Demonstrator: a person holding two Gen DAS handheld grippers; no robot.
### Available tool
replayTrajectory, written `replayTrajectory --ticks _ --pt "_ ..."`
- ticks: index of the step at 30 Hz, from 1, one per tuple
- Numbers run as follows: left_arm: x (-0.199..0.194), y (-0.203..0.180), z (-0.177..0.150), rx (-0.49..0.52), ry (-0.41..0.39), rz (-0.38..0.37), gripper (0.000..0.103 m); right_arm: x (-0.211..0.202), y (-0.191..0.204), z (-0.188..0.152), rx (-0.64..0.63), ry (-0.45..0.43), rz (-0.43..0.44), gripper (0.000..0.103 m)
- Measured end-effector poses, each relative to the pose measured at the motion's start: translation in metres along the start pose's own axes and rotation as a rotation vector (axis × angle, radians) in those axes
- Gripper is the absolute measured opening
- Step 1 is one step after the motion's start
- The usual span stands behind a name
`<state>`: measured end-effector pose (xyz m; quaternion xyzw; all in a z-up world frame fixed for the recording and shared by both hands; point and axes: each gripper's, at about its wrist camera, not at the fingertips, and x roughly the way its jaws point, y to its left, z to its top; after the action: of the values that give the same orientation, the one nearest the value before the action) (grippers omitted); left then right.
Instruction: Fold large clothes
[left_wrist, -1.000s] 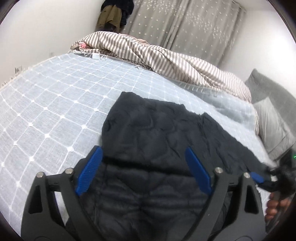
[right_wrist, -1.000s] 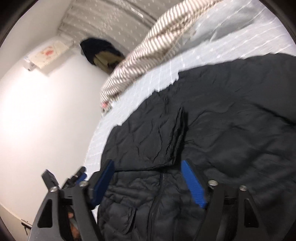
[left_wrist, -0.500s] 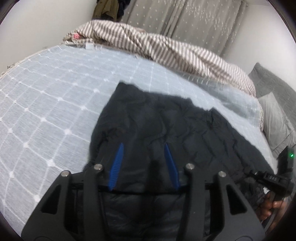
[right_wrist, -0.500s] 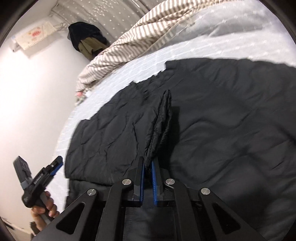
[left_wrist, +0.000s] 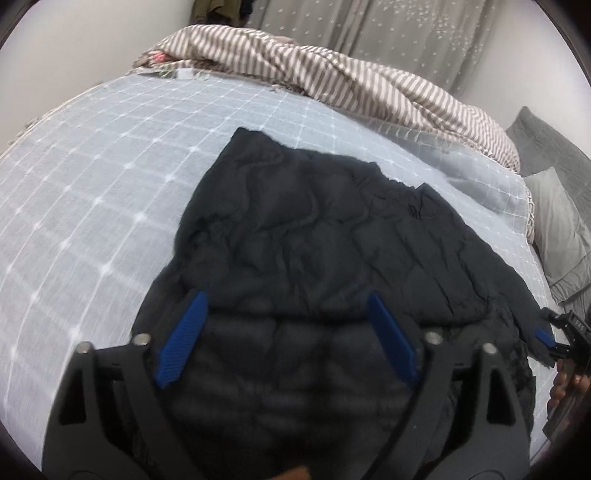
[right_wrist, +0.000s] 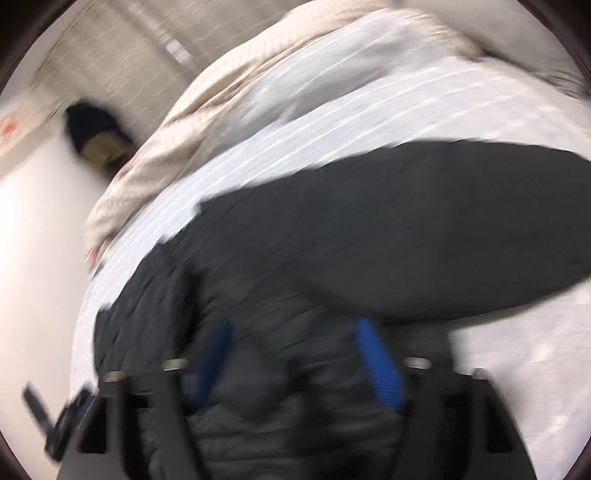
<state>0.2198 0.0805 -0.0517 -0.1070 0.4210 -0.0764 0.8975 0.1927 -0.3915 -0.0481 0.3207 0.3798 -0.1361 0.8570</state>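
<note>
Our left claw (left_wrist: 286, 334) and right claw (right_wrist: 295, 363) have just been opening, both released above the black jacket (left_wrist: 325, 236), leaving its folded flap flat on the bed (left_wrist: 92, 206).

**Black on pale blue**

The quilted jacket (left_wrist: 314, 236) is black, stitched in puffy panels. The bedspread (left_wrist: 92, 192) under it is pale blue-grey with a white grid and bright dots at the crossings. At the far edge, the blanket (left_wrist: 332, 74) has brown and white stripes. The curtain (left_wrist: 388, 33) is grey with small pale specks; the pillows (left_wrist: 557, 218) on the right are grey. Each hand-held gripper is black with blue pads (left_wrist: 184, 339).
</note>
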Motion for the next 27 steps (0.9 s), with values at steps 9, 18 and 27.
replayTrajectory --ticks 9,18,27 --pt "-0.027 -0.015 -0.023 0.008 -0.006 0.005 0.102 -0.05 -0.105 0.024 0.154 -0.138 -0.371 0.08" --pt "-0.021 -0.028 -0.032 0.014 -0.005 -0.066 0.102 -0.061 -0.21 0.03 0.34 -0.141 -0.426 0.08" --pt "-0.018 -0.034 -0.04 0.02 -0.025 -0.102 0.102 -0.049 -0.242 0.031 0.397 -0.217 -0.246 0.016"
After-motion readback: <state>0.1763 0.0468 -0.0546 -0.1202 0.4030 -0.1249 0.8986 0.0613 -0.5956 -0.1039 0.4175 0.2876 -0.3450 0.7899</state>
